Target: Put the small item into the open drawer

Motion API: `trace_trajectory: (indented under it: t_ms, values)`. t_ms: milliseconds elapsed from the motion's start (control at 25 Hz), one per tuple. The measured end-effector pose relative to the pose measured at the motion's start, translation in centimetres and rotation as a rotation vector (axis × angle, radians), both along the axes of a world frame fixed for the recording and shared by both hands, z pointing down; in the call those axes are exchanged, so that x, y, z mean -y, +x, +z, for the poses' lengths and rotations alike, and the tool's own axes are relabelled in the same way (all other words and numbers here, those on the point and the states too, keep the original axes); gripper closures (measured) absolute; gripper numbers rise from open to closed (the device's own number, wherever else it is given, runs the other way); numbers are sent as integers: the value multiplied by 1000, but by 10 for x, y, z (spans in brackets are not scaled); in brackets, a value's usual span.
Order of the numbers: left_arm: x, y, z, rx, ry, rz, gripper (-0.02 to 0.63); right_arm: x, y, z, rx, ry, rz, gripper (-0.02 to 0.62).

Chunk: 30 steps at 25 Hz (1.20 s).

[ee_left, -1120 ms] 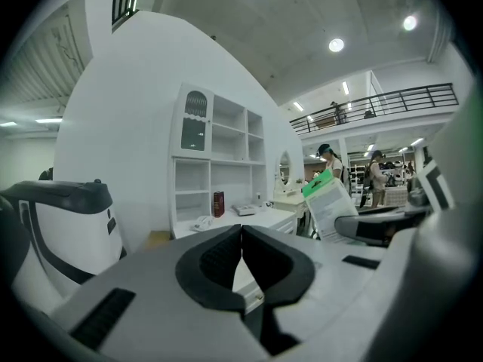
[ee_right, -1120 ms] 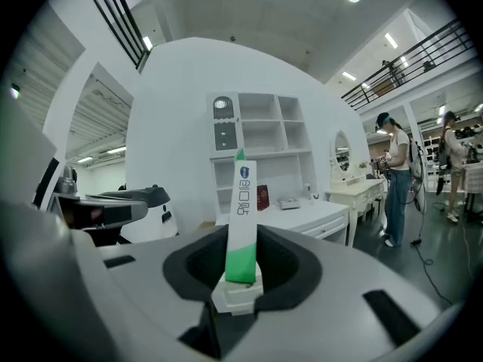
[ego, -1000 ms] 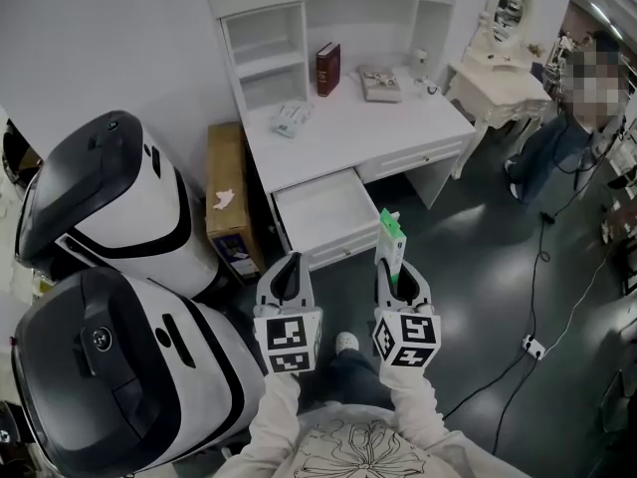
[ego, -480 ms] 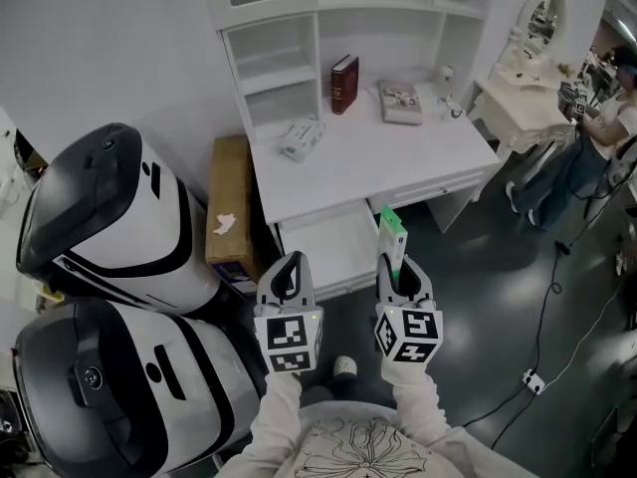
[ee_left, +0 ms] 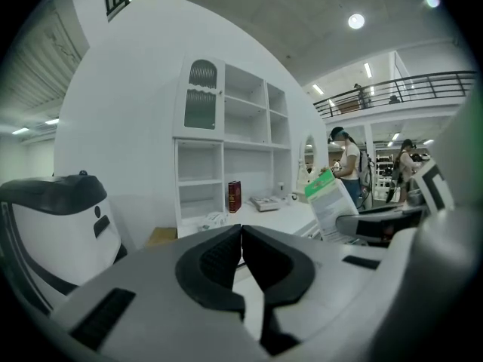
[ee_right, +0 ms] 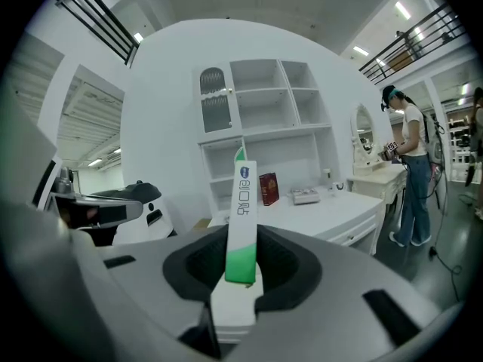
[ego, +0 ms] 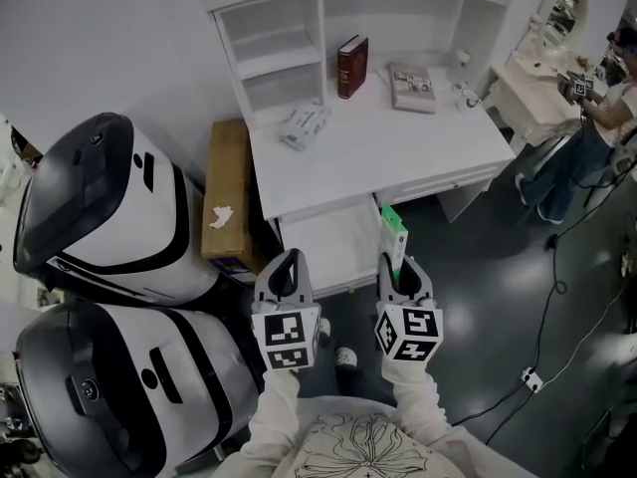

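Note:
My right gripper [ego: 399, 267] is shut on a slim white and green box [ego: 394, 235], which sticks up and forward out of its jaws; the same box [ee_right: 243, 217] fills the middle of the right gripper view. The box's tip hangs over the right front corner of the open white drawer [ego: 328, 242], pulled out from under the white desk [ego: 398, 152]. My left gripper [ego: 286, 272] is shut with nothing in it, its pads [ee_left: 226, 259] touching, just in front of the drawer's front edge.
Two big white and black pods [ego: 105, 217] stand at the left, with a cardboard box [ego: 227, 192] between them and the desk. On the desk lie a dark red book [ego: 350, 66], a flat box [ego: 411, 88] and a packet [ego: 304, 122]. A person [ego: 607, 118] stands at far right.
Both grippers have moved forward toward the desk. The drawer and desk now lie closer beneath them, and the box's tip has come over the drawer's corner.

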<state>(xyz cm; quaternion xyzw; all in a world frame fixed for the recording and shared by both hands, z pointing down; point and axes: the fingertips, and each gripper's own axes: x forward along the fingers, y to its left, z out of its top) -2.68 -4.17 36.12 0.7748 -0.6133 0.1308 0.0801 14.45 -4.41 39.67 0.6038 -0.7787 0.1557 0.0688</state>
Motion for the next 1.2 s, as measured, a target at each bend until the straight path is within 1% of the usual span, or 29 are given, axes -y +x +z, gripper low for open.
trace_trajectory:
  t_ms: [480,720,960,1200]
  values:
    - [77,-5,18,-12,-48,53,600,65,-6,23,-20,-66,38,506]
    - [114,-9,38,-22,-96,84,600,96,-18,46,-38,-125,43,506]
    - [140,-11,63,-36,-146,102,600,117,-25,72,-49,-182,46,506]
    - [156,-14,89,-43,-200,111,600,128,-30,99,-61,-243,42,506]
